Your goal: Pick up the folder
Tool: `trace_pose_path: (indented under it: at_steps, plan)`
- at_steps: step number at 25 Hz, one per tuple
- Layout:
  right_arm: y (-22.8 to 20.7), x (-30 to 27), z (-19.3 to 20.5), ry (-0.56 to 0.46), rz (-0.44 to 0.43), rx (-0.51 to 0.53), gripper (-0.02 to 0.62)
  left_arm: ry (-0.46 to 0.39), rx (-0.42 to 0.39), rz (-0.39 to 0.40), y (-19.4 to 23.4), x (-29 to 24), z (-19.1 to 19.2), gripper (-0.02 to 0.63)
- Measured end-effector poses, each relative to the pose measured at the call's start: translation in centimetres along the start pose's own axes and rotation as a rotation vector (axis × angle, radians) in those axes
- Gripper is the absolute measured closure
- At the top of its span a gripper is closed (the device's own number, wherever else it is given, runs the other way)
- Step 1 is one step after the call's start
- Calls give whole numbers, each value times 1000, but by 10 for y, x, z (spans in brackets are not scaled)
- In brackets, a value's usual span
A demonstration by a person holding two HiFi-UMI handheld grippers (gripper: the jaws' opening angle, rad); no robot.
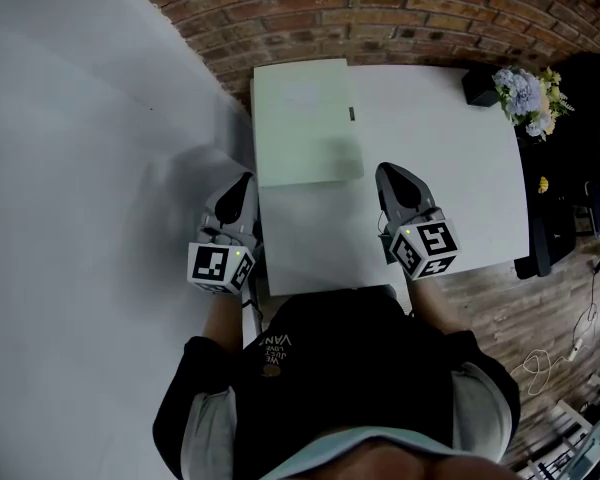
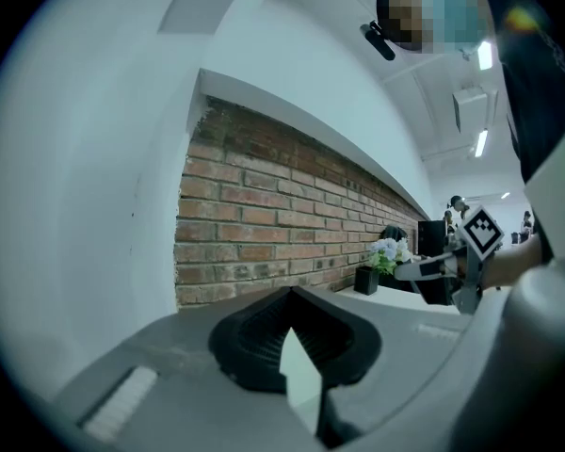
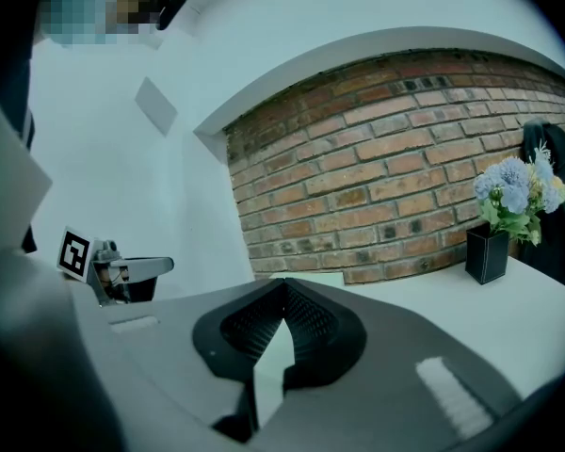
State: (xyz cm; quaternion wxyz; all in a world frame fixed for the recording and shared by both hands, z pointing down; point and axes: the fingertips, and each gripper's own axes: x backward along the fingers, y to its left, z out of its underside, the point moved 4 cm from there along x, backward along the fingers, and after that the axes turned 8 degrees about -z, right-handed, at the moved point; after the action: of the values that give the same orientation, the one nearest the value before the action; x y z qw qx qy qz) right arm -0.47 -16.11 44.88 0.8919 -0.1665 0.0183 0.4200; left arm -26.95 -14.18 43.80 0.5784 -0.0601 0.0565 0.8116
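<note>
Folder (image 1: 305, 120), pale green, lies flat at the far left of the white desk (image 1: 450, 178), right by the brick wall (image 1: 380, 18), and neither tool is touching it. Left tongs (image 1: 245, 181) hang at the desk's left edge, just beside the folder's near left corner, jaws closed on nothing. Right tongs (image 1: 388, 171) hover over the desk just off the folder's near right corner, also closed and empty. Flowers (image 1: 525, 93) in a black pot sit way off at the far right corner.
</note>
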Motion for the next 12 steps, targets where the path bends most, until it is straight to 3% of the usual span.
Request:
trace_pose_path:
  at_steps: [12]
  plan:
    - [-19, -37, 19, 21, 22, 11, 597, 52, -44, 9, 23, -32, 28, 606]
